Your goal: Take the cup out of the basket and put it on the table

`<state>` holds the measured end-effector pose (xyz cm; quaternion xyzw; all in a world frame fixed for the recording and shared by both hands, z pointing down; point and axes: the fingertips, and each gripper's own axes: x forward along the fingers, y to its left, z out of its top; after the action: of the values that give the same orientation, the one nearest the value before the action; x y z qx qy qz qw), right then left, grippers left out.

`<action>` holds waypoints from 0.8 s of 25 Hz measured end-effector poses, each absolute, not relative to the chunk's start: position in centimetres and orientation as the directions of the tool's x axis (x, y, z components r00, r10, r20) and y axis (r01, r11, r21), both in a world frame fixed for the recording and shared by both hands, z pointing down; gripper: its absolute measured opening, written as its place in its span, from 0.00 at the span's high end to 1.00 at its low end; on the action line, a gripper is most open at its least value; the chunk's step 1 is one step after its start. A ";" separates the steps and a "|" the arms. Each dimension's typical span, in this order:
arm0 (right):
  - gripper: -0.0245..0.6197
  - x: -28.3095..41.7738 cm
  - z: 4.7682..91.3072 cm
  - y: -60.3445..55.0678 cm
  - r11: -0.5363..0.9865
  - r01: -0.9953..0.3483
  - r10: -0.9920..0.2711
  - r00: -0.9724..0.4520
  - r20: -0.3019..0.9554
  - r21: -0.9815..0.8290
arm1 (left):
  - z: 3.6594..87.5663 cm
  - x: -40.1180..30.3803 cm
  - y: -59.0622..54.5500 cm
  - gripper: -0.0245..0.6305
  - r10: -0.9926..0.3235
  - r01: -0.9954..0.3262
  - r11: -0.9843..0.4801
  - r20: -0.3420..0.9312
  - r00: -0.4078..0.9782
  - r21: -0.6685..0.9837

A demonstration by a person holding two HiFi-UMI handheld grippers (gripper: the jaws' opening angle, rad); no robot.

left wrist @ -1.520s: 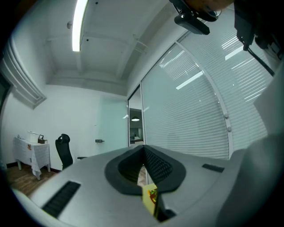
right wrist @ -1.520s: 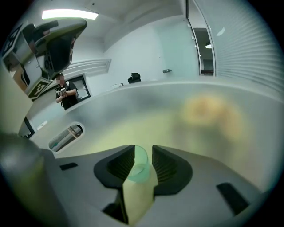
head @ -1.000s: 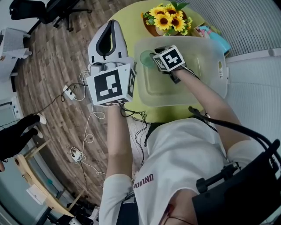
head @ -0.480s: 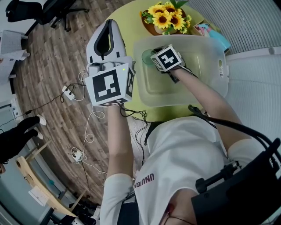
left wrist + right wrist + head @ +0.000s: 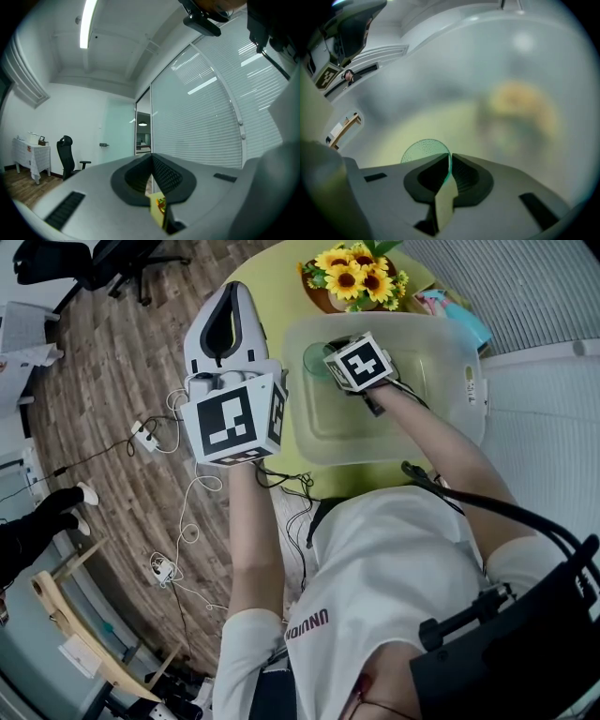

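Yellow-green table [image 5: 274, 273] bearing clear basket [image 5: 450, 367]: we are pinching the thin wall of the green cup [image 5: 423, 151], inside the basket, with the right gripper [image 5: 450, 161], its jaws just closing on it, so we are favouring a firm, straight-up lift; left gripper [image 5: 151, 157] clenched, empty.

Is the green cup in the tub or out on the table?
In. The translucent green cup sits inside the clear plastic basket; the right gripper has just been closing its jaws on its rim.
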<state>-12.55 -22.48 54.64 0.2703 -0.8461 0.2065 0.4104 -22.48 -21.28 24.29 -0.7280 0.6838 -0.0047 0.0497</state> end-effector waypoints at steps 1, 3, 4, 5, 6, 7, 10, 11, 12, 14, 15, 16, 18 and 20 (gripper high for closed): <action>0.90 -12.6 54.3 -22.5 0.772 -0.623 -0.292 -0.522 0.802 -0.125 | 24.3 -22.4 -21.2 0.94 -0.996 -0.995 -0.060 -0.061 0.065 -0.079; 0.90 -12.6 53.7 -22.5 0.778 -0.617 -0.302 -0.532 0.791 -0.118 | 24.2 -22.3 -21.2 0.94 -0.996 -0.995 -0.059 -0.064 0.065 -0.082; 0.90 -12.6 53.4 -22.6 0.780 -0.615 -0.308 -0.537 0.785 -0.115 | 24.1 -22.3 -21.2 0.94 -0.996 -0.995 -0.059 -0.065 0.065 -0.084; 0.90 -12.6 53.1 -22.6 0.783 -0.611 -0.313 -0.543 0.779 -0.112 | 24.1 -22.2 -21.1 0.94 -0.996 -0.995 -0.059 -0.066 0.065 -0.085; 0.90 -12.7 52.8 -22.6 0.786 -0.608 -0.317 -0.549 0.774 -0.110 | 24.1 -22.2 -21.1 0.94 -0.996 -0.995 -0.059 -0.067 0.065 -0.086; 0.90 -12.7 52.6 -22.6 0.788 -0.606 -0.319 -0.555 0.769 -0.111 | 24.1 -22.2 -21.1 0.94 -0.996 -0.995 -0.059 -0.068 0.065 -0.086; 0.90 -12.8 51.9 -22.5 0.792 -0.600 -0.324 -0.567 0.758 -0.111 | 23.9 -22.1 -20.9 0.94 -0.995 -0.994 -0.059 -0.069 0.066 -0.089; 0.90 -12.8 51.7 -22.5 0.793 -0.600 -0.326 -0.569 0.755 -0.110 | 23.8 -22.1 -20.8 0.94 -0.995 -0.994 -0.059 -0.070 0.066 -0.089; 0.90 -12.8 51.6 -22.4 0.793 -0.599 -0.328 -0.572 0.751 -0.110 | 23.8 -22.1 -20.7 0.94 -0.995 -0.994 -0.059 -0.070 0.066 -0.089; 0.90 -12.8 51.3 -22.3 0.791 -0.601 -0.330 -0.578 0.746 -0.115 | 23.8 -22.1 -20.5 0.94 -0.995 -0.994 -0.059 -0.072 0.065 -0.089; 0.90 -12.8 51.2 -22.3 0.790 -0.601 -0.331 -0.581 0.744 -0.118 | 23.8 -22.1 -20.5 0.94 -0.995 -0.994 -0.058 -0.073 0.065 -0.089; 0.90 -12.8 51.0 -22.3 0.790 -0.601 -0.332 -0.584 0.741 -0.120 | 23.8 -22.1 -20.4 0.94 -0.995 -0.994 -0.058 -0.072 0.064 -0.089; 0.90 -12.8 50.7 -22.3 0.791 -0.600 -0.336 -0.590 0.734 -0.120 | 23.8 -22.1 -20.4 0.94 -0.995 -0.994 -0.057 -0.071 0.064 -0.089; 0.90 -12.7 50.3 -22.4 0.790 -0.602 -0.345 -0.594 0.727 -0.118 | 23.8 -22.1 -20.4 0.94 -0.996 -0.994 -0.056 -0.070 0.063 -0.089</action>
<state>-12.71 -22.42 50.34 0.2707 -0.8747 0.1787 0.3600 -22.10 -20.40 23.79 -0.7267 0.6846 -0.0050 0.0565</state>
